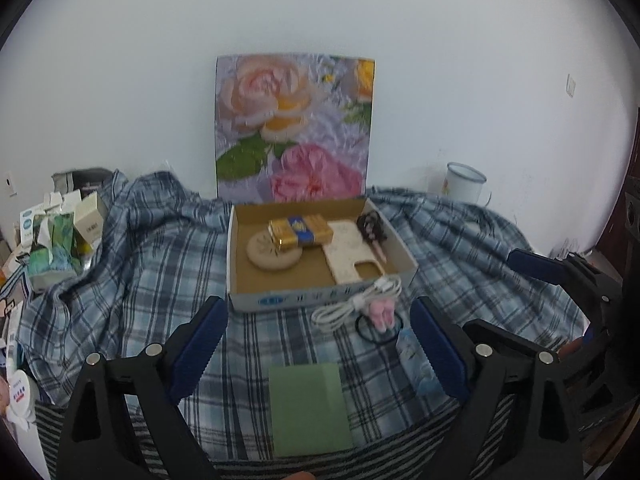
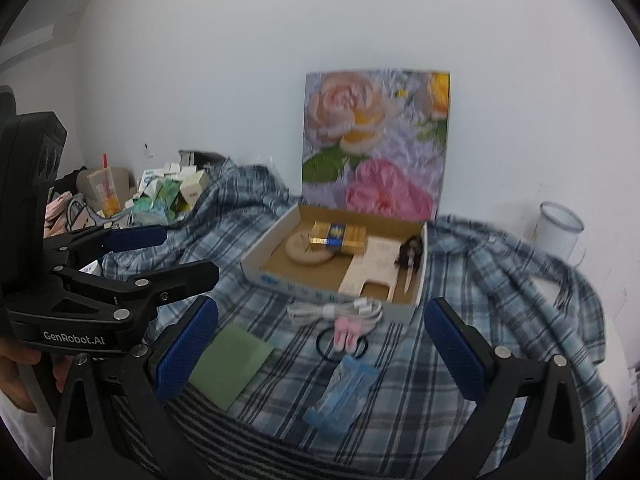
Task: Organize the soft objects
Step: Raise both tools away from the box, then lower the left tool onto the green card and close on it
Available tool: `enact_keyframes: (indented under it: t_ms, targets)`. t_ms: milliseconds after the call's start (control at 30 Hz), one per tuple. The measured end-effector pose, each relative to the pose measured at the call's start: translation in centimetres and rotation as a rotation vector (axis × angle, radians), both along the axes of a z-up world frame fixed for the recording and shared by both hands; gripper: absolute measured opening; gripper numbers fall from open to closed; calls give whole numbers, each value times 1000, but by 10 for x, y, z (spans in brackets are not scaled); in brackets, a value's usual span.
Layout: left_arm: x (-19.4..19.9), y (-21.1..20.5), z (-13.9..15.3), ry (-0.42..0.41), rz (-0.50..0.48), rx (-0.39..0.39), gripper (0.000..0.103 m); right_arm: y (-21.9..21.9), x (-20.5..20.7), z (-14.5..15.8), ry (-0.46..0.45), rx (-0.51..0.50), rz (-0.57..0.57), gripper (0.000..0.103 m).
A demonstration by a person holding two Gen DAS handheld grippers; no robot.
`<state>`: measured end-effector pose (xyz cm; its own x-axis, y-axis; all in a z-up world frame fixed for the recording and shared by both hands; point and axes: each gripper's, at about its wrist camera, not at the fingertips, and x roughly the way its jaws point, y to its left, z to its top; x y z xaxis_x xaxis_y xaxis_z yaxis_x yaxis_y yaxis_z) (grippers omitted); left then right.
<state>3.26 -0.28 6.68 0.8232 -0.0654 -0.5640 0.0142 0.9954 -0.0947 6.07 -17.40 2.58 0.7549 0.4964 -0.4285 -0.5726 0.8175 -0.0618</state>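
Observation:
A shallow cardboard box [image 1: 240, 300] [image 2: 276, 280] sits on a blue plaid cloth [image 1: 152, 264] [image 2: 480, 320]. It holds a round beige pad [image 1: 272, 254], a gold-and-blue pack [image 1: 300, 230], a cream phone case [image 1: 348, 254] and a dark doll-headed pen [image 1: 372, 232]. In front lie a coiled white cable [image 1: 356, 300] [image 2: 332, 310], a black hair tie with pink charm [image 1: 380, 316] [image 2: 344, 334], a blue packet [image 1: 416, 360] [image 2: 344, 392] and a green pad [image 1: 308, 408] [image 2: 230, 364]. My left gripper [image 1: 318, 344] and right gripper [image 2: 320, 348] are open and empty above the cloth.
A flower picture [image 1: 294, 128] leans on the white wall behind the box. A white enamel mug [image 1: 464, 184] [image 2: 560, 232] stands at the back right. Small cartons and packets [image 1: 60, 236] [image 2: 168, 196] are piled at the left.

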Motion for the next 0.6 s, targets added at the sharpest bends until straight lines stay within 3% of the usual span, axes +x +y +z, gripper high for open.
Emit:
enact_keyframes:
  t_ms: [200, 433, 600]
  targets:
    - [1, 1, -29, 31, -7, 4, 103, -1, 8, -29, 78, 21, 25, 103]
    - [9, 7, -64, 132, -25, -43, 103, -4, 22, -59, 132, -47, -41, 103]
    - [22, 8, -91, 215, -8, -7, 103, -11, 34, -69, 181, -31, -60, 103]
